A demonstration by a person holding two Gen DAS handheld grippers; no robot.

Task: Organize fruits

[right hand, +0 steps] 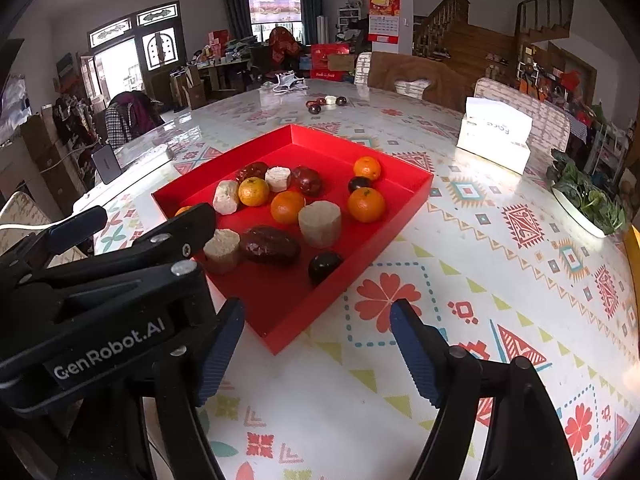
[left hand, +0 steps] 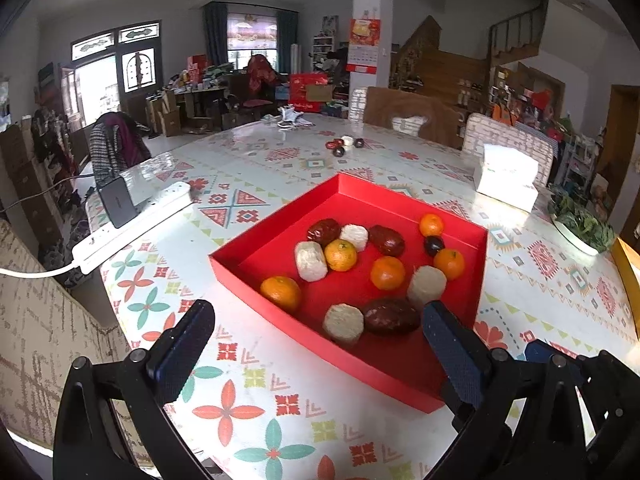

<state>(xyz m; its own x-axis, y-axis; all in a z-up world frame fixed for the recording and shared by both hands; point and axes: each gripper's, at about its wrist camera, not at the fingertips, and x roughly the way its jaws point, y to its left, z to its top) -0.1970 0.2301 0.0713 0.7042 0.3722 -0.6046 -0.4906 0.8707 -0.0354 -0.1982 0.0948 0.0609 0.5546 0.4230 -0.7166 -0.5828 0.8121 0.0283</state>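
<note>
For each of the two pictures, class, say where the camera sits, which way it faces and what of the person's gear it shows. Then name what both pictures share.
Left wrist: sits on the left gripper, tilted down at the red tray over its near left edge; shows its own two open fingers and part of the right gripper.
Right wrist: sits on the right gripper, tilted down at the tray's near corner; shows its own open fingers and the left gripper's body at left.
Shared: tray, oranges, tissue box, far fruit cluster.

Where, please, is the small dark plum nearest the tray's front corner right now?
In the right wrist view the dark plum lies inside the red tray, against its right-hand wall near the front corner, just right of the large red date.
</note>
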